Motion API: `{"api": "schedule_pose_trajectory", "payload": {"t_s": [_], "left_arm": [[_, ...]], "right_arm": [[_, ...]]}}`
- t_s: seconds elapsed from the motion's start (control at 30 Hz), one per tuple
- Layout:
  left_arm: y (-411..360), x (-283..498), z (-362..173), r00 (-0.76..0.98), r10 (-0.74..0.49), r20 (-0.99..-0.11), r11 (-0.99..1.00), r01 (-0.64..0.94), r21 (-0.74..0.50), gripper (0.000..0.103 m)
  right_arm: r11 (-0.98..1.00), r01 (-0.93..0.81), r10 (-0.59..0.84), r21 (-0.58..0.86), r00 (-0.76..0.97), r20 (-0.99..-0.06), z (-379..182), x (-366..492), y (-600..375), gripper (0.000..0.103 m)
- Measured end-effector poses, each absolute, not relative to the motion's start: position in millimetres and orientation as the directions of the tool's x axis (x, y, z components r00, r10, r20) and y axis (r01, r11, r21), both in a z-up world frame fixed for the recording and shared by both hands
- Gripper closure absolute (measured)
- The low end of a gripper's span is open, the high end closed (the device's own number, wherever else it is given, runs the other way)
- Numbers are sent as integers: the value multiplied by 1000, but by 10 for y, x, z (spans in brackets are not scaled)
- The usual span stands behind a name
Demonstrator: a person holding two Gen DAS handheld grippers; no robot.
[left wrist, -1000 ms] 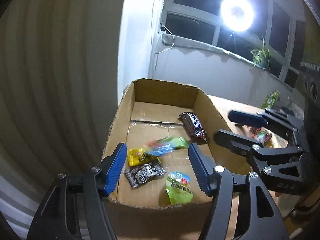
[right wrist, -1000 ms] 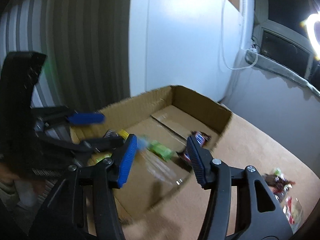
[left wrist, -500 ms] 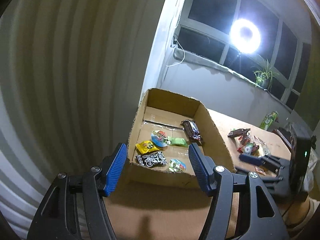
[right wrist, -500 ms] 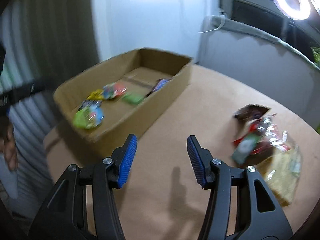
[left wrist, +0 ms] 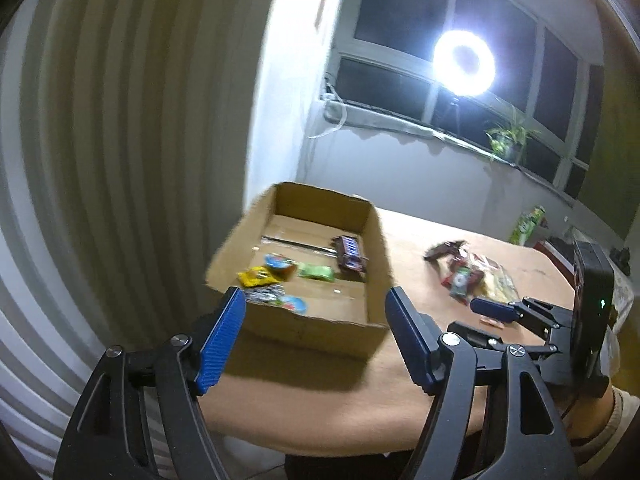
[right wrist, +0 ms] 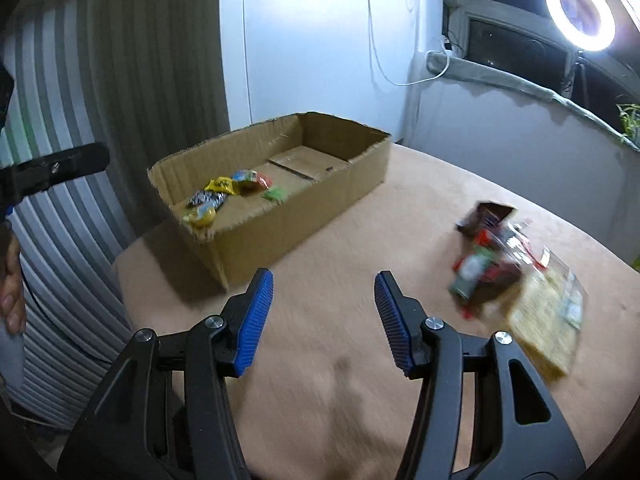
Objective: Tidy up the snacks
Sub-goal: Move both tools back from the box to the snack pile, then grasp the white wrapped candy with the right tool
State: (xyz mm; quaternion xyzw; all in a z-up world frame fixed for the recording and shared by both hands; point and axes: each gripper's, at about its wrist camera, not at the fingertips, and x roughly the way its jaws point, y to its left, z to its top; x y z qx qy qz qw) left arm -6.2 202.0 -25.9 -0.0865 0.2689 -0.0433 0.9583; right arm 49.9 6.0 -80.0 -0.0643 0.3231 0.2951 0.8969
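Left gripper (left wrist: 316,320) empty, jaws just widened, hanging over table (left wrist: 400,360) edge before box (left wrist: 304,328), right gripper (right wrist: 324,304) unclenched, empty, above bare table, sorted snacks (right wrist: 224,192) inside box, loose snacks (right wrist: 500,268) heaped right, well apart from box

Bare table (right wrist: 320,240) between cardboard box (right wrist: 304,216) and snack pile (right wrist: 500,272); box open-topped, walls low.

A room in a home, set up for filming at night: striped curtain (left wrist: 100,160), white wall (right wrist: 312,40), dark windows (left wrist: 400,32) with a potted plant (left wrist: 506,140) on the sill, a ring light (left wrist: 464,62) on a stand, a table (right wrist: 360,380) with a cardboard box (right wrist: 304,216) and loose snacks (right wrist: 492,256).
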Motion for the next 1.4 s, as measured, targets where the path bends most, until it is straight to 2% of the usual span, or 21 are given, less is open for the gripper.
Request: {"api": "schedule_pose_trajectory", "payload": {"t_s": [0.3,0.77,0.93,1.0,1.17,1.27,1.4], "left_arm": [[1418,-75,-270,820,-195,-538,980,140,-141,31],[610,21,-341,757,-251,-603,963,256,-81,30],[384,230,-488,710,-293,-640,949,295,-106,30],[304,418,-592,675,-331,-660,938,310,-153,30],[204,830,-779,636,-348,-689,935,294,-200,30],[189,1055,-820,642,-352,-681,934,285,-214,30],[195,1276,-882,650,-348,-676,936,278,-214,30]], "right_arm": [[849,-518,462,104,632,-622,-1007,127,-557,47],[878,-439,460,192,659,-595,-1153,70,-1257,47],[878,-424,465,224,640,-612,-1235,225,-1402,47],[880,-417,457,226,620,-638,-1286,341,-1429,47],[878,-430,450,209,596,-665,-1345,540,-1398,47],[880,-430,441,199,590,-676,-1342,661,-1357,40],[881,-440,426,172,580,-694,-1341,800,-1270,40]]}}
